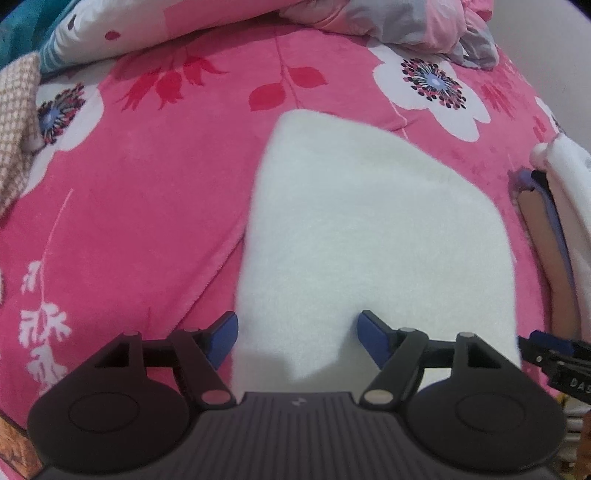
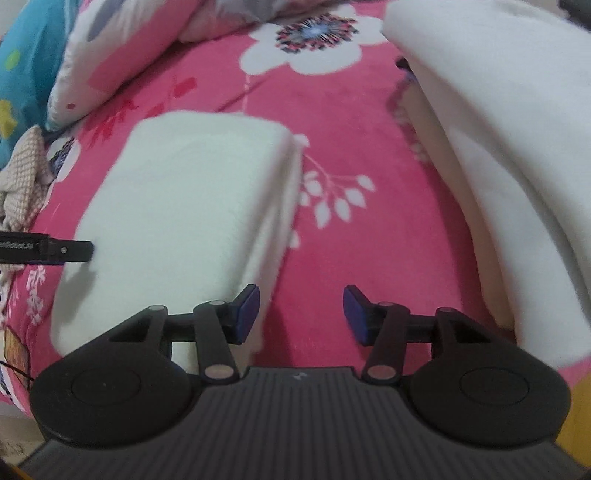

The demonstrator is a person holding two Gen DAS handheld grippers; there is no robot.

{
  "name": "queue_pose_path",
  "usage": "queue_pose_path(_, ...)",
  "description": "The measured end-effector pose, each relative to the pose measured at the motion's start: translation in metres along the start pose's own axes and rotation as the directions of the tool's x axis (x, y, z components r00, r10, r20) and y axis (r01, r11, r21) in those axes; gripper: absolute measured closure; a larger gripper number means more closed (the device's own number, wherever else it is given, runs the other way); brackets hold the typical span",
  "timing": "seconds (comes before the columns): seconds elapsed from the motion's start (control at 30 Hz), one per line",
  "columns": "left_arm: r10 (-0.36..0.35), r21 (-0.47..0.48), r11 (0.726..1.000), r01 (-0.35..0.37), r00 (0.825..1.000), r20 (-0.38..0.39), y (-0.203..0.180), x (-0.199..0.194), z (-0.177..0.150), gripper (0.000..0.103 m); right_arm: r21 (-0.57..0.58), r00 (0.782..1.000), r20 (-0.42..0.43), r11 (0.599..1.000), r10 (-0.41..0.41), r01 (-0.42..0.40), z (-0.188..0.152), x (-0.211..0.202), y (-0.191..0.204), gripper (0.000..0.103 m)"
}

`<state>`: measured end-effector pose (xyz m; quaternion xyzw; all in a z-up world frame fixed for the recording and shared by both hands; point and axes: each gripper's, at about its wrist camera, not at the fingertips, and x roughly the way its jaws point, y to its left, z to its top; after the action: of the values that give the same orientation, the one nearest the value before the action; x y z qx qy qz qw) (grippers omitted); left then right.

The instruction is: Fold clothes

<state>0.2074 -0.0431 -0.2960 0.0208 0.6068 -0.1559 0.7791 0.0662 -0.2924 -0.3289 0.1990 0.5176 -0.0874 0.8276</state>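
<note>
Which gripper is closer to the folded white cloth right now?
Left. The left gripper sits open over the folded white cloth's near edge; the right gripper is open over the pink blanket beside it.

Home bedroom, judged by bedding. Pink plush floral blanket covers whole work surface, soft and rumpled like bed top. Pillow or quilt in pink-white-grey print bunched at 12 o'clock. Teal patterned bedding at 10 o'clock. Beige checked cloth heaped at 9 o'clock. Folded white fleece lying mid-bed.
</note>
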Motion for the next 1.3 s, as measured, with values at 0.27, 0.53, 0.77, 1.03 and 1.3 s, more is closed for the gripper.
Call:
queue_pose_path(0.27, -0.084, -0.072, 0.994, 0.084, 0.996, 0.009, 0.018, 0.0, -0.001, 0.03, 0.116, 0.997, 0.042, 0.991, 0.065, -0.069, 0.007, -0.009, -0.004, 0.053)
queue_pose_path(0.53, -0.232, -0.17, 0.955, 0.242, 0.97, 0.073, 0.052, -0.005, -0.003, 0.03, 0.276, 0.972, 0.08, 0.932, 0.221, -0.234, 0.025, -0.005, -0.009, 0.041)
queue_pose_path(0.77, -0.349, -0.277, 0.898, 0.342, 0.937, 0.028, 0.084, 0.01, -0.014, 0.03, 0.382, 0.965, 0.049, 0.887, 0.259, -0.258, 0.031, 0.027, -0.018, 0.037)
queue_pose_path(1.03, -0.404, -0.323, 0.866, 0.381, 0.915, -0.003, 0.098, 0.03, -0.025, 0.026, 0.557, 0.912, 0.074, 0.742, 0.404, -0.374, 0.03, 0.073, -0.041, 0.022)
queue_pose_path(1.3, -0.46, -0.385, 0.815, 0.433, 0.888, 0.025, 0.103, 0.049, -0.038, 0.022, 0.553, 0.907, 0.096, 0.736, 0.41, -0.391, 0.032, 0.071, -0.052, 0.024)
